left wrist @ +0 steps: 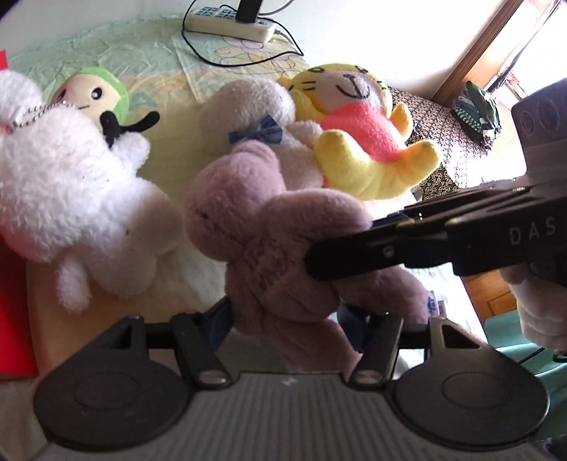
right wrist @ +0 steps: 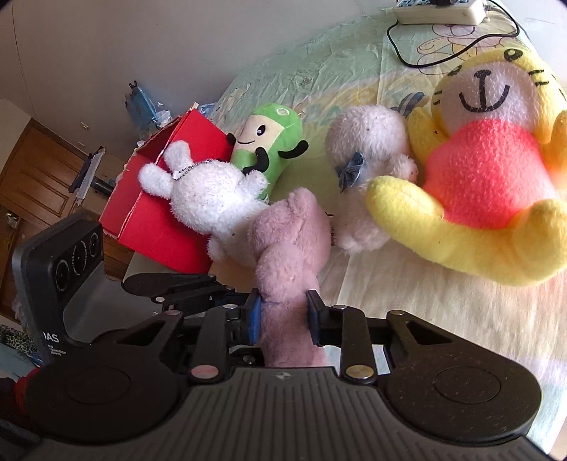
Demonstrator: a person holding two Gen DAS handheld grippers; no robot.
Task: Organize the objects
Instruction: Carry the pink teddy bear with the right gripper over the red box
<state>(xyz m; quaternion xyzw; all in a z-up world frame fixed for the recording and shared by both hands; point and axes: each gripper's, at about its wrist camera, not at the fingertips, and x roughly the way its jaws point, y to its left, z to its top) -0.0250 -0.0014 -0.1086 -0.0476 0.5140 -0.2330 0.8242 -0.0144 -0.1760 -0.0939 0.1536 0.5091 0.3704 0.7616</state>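
Observation:
A pink plush toy is held between both grippers above a bed. My left gripper is shut on its lower body. My right gripper is shut on it too; it also shows in the right wrist view. The right gripper's fingers reach in from the right in the left wrist view. A white rabbit plush leans on a red box. A green plush, a cream plush with a blue bow and a yellow tiger plush lie behind.
A white power strip with a black cord lies at the far edge of the bed sheet. A patterned cloth and a wooden door frame are at the right. Wooden cabinets stand left.

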